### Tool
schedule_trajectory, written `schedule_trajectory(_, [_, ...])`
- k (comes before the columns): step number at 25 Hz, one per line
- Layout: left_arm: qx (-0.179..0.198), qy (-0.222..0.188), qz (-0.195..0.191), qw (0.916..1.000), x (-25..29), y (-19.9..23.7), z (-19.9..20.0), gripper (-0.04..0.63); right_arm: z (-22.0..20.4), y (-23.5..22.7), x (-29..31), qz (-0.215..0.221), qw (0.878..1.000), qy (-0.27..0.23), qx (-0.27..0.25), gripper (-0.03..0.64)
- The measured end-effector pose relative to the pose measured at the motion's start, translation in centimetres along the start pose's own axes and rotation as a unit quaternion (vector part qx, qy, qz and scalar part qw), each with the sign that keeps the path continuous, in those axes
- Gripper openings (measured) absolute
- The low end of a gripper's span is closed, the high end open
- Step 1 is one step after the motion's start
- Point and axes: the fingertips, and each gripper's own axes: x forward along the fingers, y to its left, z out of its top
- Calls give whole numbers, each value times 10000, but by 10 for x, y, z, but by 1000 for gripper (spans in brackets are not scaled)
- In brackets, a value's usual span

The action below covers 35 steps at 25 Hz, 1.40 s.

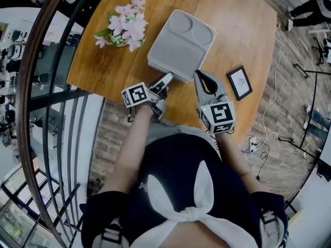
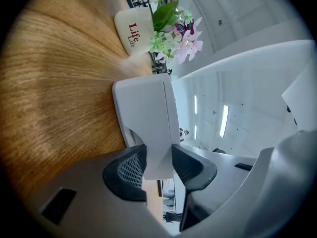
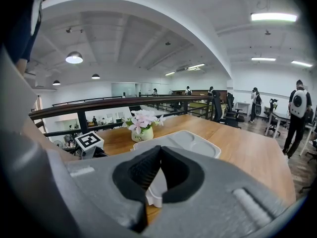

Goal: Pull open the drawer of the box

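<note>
The flat grey box (image 1: 181, 44), with a tray-shaped lid, lies in the middle of the round wooden table (image 1: 238, 19). My left gripper (image 1: 168, 79) is at the box's near left corner. In the left gripper view both pads press on the thin edge of the box (image 2: 146, 110), so the left gripper (image 2: 158, 167) is shut on it. My right gripper (image 1: 198, 75) is at the near right corner with its tips touching. In the right gripper view the right gripper (image 3: 159, 152) is shut over the near edge of the box (image 3: 188, 139). No open drawer shows.
A cream vase of pink flowers (image 1: 124, 27) stands left of the box; the vase (image 2: 132, 31) is also in the left gripper view. A small black picture frame (image 1: 239, 82) lies at the right. The table's near edge (image 1: 176, 119) is just behind the grippers, and a metal railing (image 1: 57, 118) runs at the left.
</note>
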Motion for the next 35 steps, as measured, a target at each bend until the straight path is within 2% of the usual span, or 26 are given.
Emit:
schedule_trajectory(5, [-338,-144,-113,9993,1,-4,-1,168,3,-1,0,12,10000,-22,-7,-2])
schedule_trajectory(8, [-202,-117,64,9997,-2,3,0,167,2,-2,1,2,10000,-11,-9,-2])
schedule_trajectory(18, [-122,-118,148,9997,-5,6,0,166,2,-2,1,9,10000,-34,-20,-2])
schedule_trajectory(25, [-245,-105,55,9996,-8,1,-5,166,1,0,-1,11,10000,-37,-28,-2])
schedule_trajectory(32, [-123,-83,148,9998,-14,4,-6,166,0,2,-2,30,10000,-9,-57,-2])
schedule_trajectory(35, [-290,-86,55,9995,-13,0,-8,166,-1,1,-1,18,10000,-3,-75,-2])
